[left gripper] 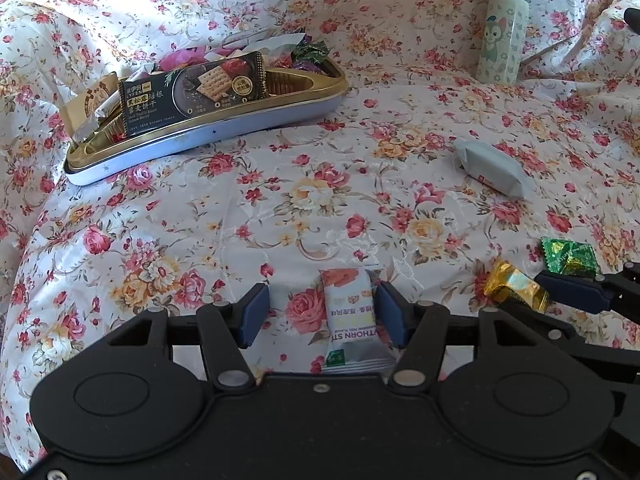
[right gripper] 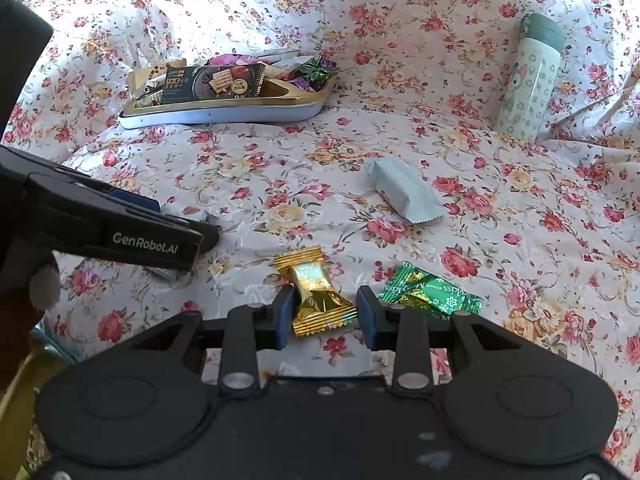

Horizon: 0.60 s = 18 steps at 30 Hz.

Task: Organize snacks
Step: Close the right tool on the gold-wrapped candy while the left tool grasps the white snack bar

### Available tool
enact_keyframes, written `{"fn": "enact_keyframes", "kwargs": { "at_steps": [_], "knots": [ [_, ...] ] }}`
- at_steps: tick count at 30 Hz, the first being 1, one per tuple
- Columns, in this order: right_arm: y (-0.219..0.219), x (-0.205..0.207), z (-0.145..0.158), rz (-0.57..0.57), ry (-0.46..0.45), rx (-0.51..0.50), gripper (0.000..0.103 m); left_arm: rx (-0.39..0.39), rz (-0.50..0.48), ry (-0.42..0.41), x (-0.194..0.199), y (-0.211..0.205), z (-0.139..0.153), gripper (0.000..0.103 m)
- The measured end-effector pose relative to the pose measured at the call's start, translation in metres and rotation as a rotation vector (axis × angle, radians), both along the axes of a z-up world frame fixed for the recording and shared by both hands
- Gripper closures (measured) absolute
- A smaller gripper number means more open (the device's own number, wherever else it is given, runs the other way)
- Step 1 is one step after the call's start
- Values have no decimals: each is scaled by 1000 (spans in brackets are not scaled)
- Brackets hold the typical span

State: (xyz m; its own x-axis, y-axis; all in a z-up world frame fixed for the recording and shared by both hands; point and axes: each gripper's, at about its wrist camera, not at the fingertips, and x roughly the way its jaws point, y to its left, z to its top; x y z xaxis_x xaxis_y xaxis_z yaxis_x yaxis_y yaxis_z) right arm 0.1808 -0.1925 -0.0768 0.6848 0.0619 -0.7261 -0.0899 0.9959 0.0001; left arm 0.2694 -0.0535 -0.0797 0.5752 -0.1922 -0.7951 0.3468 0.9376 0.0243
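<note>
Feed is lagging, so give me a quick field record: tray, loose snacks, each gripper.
tray: gold-rimmed tray, snacks already inside
loose on cloth: grey packet, green candy
left gripper: open, white snack packet between its fingers
right gripper: around gold candy, not pressing it
other: bottle standing at rear

Both grippers, the left gripper and the right gripper, are built of matte black plastic with silver screws, blue-padded fingers and white "GenRobot.AI" lettering.
</note>
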Motion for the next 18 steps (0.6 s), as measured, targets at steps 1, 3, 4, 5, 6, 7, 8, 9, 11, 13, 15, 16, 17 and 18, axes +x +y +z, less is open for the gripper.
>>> {"fn": "enact_keyframes", "kwargs": {
  "at_steps": [1,3,4,5,6,7,8,9,11,13,15,16,17,18],
  "knots": [
    [0,0,0,1,1,2,67,-2,0,5,1,1,1,40],
    [0,1,0,4,3,1,67,-17,10,16,0,3,3,41],
    [0,1,0,4,3,2,67,-27,17,18,-1,6,4,41],
    [-1,1,0,4,1,4,67,-33,21,15,-2,7,6,41],
    [-1,0,-1,5,-3,7,67,-35,24,7,-4,8,7,41],
    [-1,-1,-1,5,-7,8,67,-33,24,-5,-7,8,9,41],
    [-1,-2,-2,7,-11,7,67,-27,21,-13,-9,8,10,41],
    [-1,-2,-2,7,-14,7,67,-19,17,-18,-10,6,11,41],
    [-1,-3,-2,4,-17,8,67,-9,7,-7,-11,3,10,41],
    [-1,-3,-2,4,-18,9,67,1,6,9,-9,-1,7,41],
    [-1,-3,-2,4,-18,8,67,10,15,15,-8,-4,3,42],
    [-1,-3,-2,3,-18,8,67,6,20,14,-9,-4,2,43],
    [-1,-3,-2,3,-19,8,67,-3,22,14,-9,-3,2,46],
    [-1,-4,-2,4,-20,8,67,-13,21,19,-9,-3,3,51]
  ]
}}
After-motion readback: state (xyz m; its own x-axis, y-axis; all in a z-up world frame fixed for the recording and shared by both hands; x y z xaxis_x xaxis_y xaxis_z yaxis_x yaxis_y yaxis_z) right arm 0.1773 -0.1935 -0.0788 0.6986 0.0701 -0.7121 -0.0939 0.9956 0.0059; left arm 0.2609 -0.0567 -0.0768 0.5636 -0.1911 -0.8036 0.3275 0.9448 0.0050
